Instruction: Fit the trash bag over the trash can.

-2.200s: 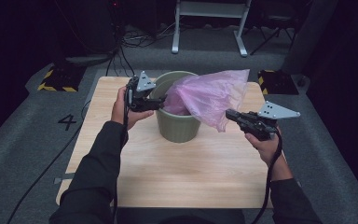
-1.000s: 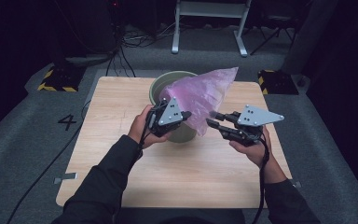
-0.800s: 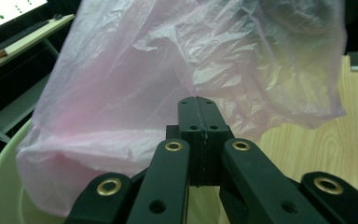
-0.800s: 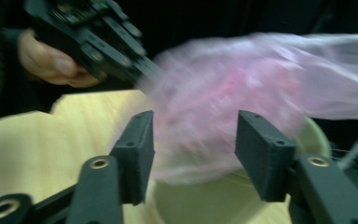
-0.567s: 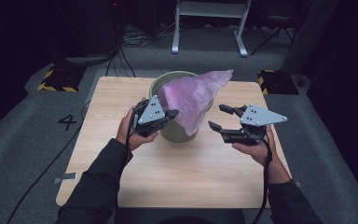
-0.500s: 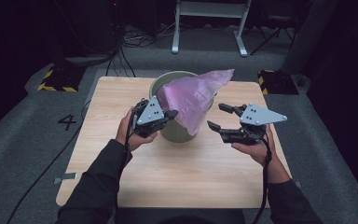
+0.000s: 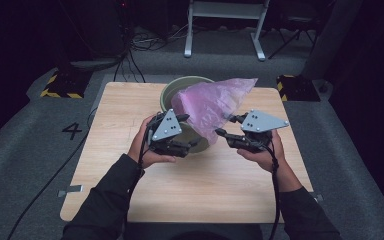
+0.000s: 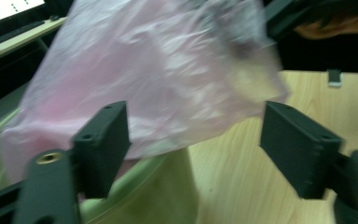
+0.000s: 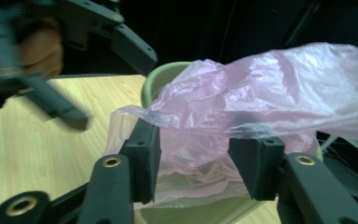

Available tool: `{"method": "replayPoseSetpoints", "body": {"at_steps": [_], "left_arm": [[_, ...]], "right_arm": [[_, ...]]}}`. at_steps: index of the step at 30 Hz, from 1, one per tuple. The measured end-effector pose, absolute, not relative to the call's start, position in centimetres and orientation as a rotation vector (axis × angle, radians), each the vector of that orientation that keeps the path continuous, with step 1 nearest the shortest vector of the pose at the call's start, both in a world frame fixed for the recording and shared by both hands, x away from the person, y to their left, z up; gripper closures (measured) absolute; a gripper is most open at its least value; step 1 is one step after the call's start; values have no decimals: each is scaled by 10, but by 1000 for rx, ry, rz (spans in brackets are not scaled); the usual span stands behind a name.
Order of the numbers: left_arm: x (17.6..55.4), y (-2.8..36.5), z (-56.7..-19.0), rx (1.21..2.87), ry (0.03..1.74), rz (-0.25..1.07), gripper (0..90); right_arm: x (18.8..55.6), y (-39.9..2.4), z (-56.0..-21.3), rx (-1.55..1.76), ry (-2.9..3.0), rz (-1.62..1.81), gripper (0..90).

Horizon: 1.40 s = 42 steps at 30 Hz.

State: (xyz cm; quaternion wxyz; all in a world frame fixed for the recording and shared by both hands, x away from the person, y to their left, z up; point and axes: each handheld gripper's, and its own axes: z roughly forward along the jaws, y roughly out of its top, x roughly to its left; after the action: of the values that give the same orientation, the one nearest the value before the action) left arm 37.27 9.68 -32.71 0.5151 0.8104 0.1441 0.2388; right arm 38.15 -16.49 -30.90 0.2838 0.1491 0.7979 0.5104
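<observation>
— Right, both claws are at the pink bag (image 7: 211, 102) now, centre of the high view, where it's draped half over the green bin (image 7: 180, 87) on the table (image 7: 110, 165).

— Is the left gripper (image 7: 182, 132) gripping yet?

— No, its jaws have just sprung open and stand wide, the film loose beyond them and nothing pinched.

— And the right gripper (image 7: 224, 126)?

— Its jaws have just been closing, standing at a middling gap, with plastic bunched between the pads (image 9: 144, 149), not clamped as far as I can see.

— So what's the trick?

— I'd say each should catch one layer of the rim, on opposite sides, then spread it over the bin's lip. Grab both layers and the mouth stays shut.
</observation>
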Motion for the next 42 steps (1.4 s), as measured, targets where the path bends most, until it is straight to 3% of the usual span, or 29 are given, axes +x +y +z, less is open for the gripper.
{"method": "replayPoseSetpoints", "body": {"at_steps": [4, 6, 9, 11, 17, 25, 35, 38, 42], "left_arm": [[368, 82, -329, 1939, 363, 577, 206], [370, 76, -330, 1948, 374, 594, 244], [376, 72, -334, 1957, 411, 634, 437], [379, 73, -336, 1967, 393, 657, 617], [383, 84, -339, 1947, 387, 662, 878], [378, 97, -336, 1894, 364, 656, 900], [376, 100, -340, 1912, 331, 635, 900], [375, 100, -341, 1907, 321, 616, 900], [373, 100, -342, 1915, 304, 617, 900]], "right_arm": [[382, -163, -310, 409, 2131, 1347, 537], [381, -162, -311, 406, 2127, 1349, 519], [379, -162, -310, 406, 2128, 1360, 497], [378, -162, -310, 399, 2121, 1368, 479], [373, -163, -308, 371, 2119, 1385, 435], [384, -160, -310, 460, 2123, 1334, 352], [395, -147, -306, 520, 2179, 1352, 367], [399, -140, -307, 537, 2194, 1289, 469], [406, -131, -311, 552, 2219, 1241, 725]]}}
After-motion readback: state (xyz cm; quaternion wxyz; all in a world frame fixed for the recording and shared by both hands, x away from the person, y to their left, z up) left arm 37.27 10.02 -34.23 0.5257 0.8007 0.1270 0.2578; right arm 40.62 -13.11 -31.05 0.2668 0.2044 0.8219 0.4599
